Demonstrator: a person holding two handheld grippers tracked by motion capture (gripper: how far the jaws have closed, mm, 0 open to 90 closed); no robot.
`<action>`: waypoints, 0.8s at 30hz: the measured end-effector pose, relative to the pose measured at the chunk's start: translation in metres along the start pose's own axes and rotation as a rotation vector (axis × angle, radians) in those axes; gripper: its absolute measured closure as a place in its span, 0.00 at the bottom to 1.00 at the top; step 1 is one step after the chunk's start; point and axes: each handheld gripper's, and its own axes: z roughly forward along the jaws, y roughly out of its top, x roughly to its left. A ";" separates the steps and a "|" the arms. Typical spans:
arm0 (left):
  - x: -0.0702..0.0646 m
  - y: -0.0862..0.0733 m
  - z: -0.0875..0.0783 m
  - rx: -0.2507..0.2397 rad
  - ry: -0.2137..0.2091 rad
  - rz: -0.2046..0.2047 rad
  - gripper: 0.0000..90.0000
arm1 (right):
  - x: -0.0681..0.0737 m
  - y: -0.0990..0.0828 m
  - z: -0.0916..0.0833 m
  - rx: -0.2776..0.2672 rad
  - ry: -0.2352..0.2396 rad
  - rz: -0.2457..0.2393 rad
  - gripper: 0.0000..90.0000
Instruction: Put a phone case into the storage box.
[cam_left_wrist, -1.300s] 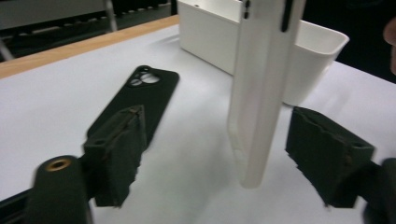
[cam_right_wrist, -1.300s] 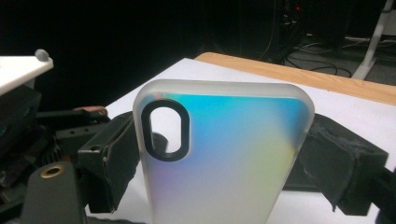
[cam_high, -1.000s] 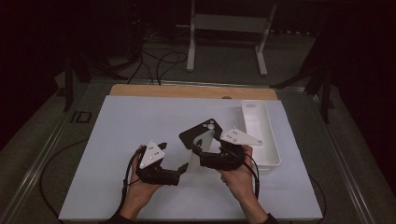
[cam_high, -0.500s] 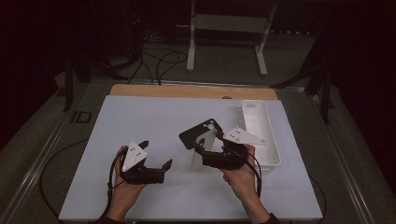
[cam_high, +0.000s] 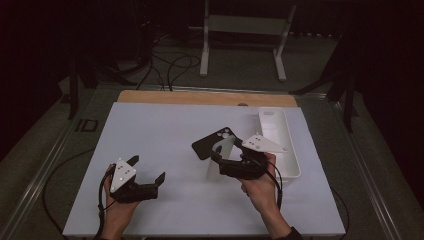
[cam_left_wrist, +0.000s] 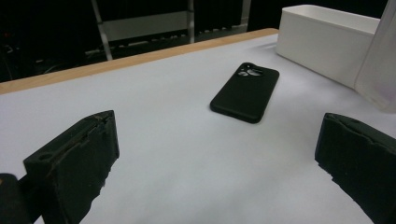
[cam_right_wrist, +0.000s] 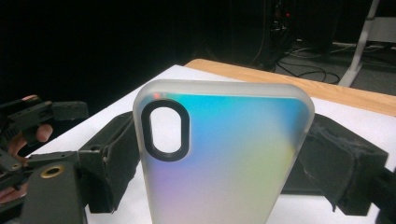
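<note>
Right claw (cam_high: 220, 152) is clamped on a clear case (cam_right_wrist: 224, 158), pads on its two long edges, case standing upright between the jaws with its oval camera cutout near the top corner; in the right gripper view its surface shows a blue-to-yellow sheen. From the high view the clear case (cam_high: 223, 150) sits just in front of the right hand (cam_high: 260, 187), held above the tabletop (cam_high: 165, 130), over the near end of the black case. Black case (cam_high: 214, 142) lies flat on the tabletop mid-right, camera end pointing toward the far edge; in the left gripper view it lies ahead of the jaws (cam_left_wrist: 245, 92), well apart from them. White tray (cam_high: 285, 150) sits at the right side of the tabletop, just beside the right hand, long side running away from the person. Left claw (cam_high: 147, 170) is apart, nothing between the jaws, held by the left hand (cam_high: 117, 207) low over the near-left of the tabletop, pointing right toward the cases. The two claws are well apart.
</note>
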 end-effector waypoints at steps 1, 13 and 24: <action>0.002 -0.002 -0.001 0.001 0.008 0.001 0.00 | -0.001 0.001 0.000 0.000 -0.003 -0.001 0.18; 0.011 -0.013 -0.010 0.000 0.021 -0.012 0.00 | -0.015 0.013 -0.006 -0.013 -0.045 -0.011 0.18; 0.015 -0.017 -0.013 -0.003 0.039 -0.021 0.00 | -0.031 0.026 -0.008 -0.021 -0.088 -0.011 0.18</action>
